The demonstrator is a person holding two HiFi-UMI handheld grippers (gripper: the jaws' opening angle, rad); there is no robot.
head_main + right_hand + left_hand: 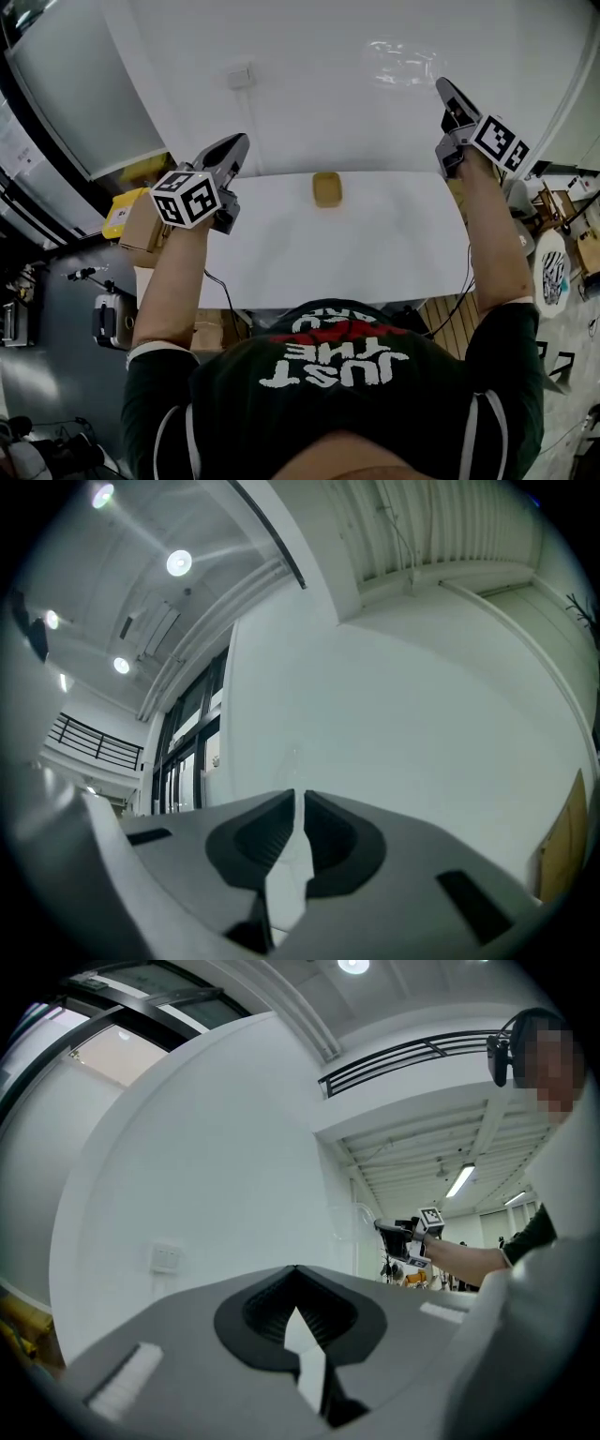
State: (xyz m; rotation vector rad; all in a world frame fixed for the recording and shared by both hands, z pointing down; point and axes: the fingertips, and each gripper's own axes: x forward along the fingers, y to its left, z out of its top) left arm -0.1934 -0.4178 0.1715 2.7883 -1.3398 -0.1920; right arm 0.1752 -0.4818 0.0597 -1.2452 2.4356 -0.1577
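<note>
Left jaws: the left gripper [296, 1269] has its two dark pads pressed together to a point, with nothing between them.
Right jaws: the right gripper [300, 794] is all but closed, with only a hairline slit between the pads, and it grips nothing.
Left gripper pose: the left gripper [239, 141] is raised in the air over the left end of the white table [375, 244], tips aimed at the white wall [309, 112].
Right gripper pose: the right gripper [442, 84] is held higher and further forward, past the table's right end, and also points at the wall. It shows from the left gripper view too [380, 1227].
Tan block: a small tan block [326, 188] lies flat on the table at its far edge, against the wall. It sits between the two grippers, well apart from both.
Clear shape: a faint transparent shape [403, 61] shows on the wall just left of the right gripper's tips; I cannot tell what it is.
Switch plate: a white switch plate [241, 77] sits on the wall above the left gripper.
Beside the table: a cardboard box [141, 230] stands at the table's left end, below the left gripper's marker cube [186, 197].
</note>
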